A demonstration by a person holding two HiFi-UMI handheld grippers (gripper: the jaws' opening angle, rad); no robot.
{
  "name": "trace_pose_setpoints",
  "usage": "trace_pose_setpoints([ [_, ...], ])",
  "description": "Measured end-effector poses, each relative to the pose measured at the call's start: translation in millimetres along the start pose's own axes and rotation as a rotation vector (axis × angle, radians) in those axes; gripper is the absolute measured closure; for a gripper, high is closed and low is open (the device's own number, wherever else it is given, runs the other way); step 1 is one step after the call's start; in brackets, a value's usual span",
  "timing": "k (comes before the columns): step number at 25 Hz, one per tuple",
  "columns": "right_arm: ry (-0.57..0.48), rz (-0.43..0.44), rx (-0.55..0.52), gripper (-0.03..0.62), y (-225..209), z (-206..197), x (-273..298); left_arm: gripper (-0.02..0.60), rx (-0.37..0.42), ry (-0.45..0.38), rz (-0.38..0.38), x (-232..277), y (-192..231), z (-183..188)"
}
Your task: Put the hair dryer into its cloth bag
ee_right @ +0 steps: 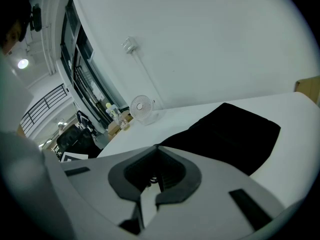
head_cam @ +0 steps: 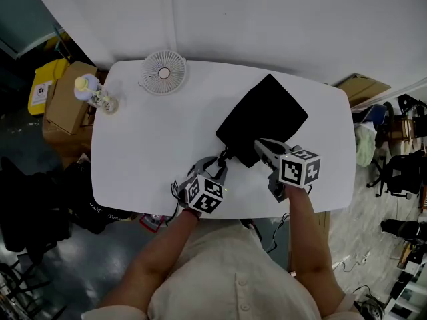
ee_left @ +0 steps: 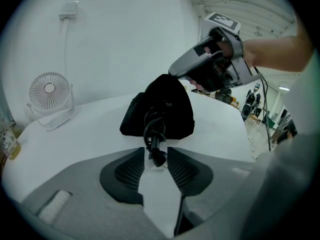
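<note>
We cannot read any words or numbers anywhere here. The yellow thing [head_cam: 48, 79] at the far left, next to the brown boxes [head_cam: 67, 102], has a white label [head_cam: 41, 91], but its print is too small for us.

Room: white table against a white wall, clutter on both sides.
White rounded table [head_cam: 153, 152] against a plain white wall [head_cam: 267, 19]. A small white round desk fan [head_cam: 163, 73] and a pale bottle [head_cam: 89, 87] stand on the table's far left. Left of the table: brown cardboard boxes [head_cam: 67, 102], a yellow container [head_cam: 45, 84], grey floor [head_cam: 100, 259]. Right: another cardboard box [head_cam: 363, 89], black office chairs [head_cam: 403, 172]. White wall socket [ee_left: 69, 10] with a cable above the fan. Dark-framed tall windows [ee_right: 80, 59] and a lit ceiling lamp [ee_right: 22, 63] on the left.
</note>
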State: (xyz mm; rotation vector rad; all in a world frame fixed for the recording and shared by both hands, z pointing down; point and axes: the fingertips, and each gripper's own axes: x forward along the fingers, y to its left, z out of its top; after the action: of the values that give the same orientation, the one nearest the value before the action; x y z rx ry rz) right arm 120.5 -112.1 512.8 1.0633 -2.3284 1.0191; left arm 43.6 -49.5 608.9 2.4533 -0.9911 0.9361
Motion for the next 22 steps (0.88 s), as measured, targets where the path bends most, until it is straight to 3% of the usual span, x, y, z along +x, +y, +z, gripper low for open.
trace_pose_setpoints([
  [13,-0.005,0.003,0.003,0.574,1.3,-0.6,-1.1,0.446,-0.107,0.032,-0.061,16.3,2.7,4.6],
  [22,-0.011,0.006,0.003,0.574,2.1,-1.0,-3.5,0.446,-0.204,0.081,-0.155,25.5,3.8,2.3],
])
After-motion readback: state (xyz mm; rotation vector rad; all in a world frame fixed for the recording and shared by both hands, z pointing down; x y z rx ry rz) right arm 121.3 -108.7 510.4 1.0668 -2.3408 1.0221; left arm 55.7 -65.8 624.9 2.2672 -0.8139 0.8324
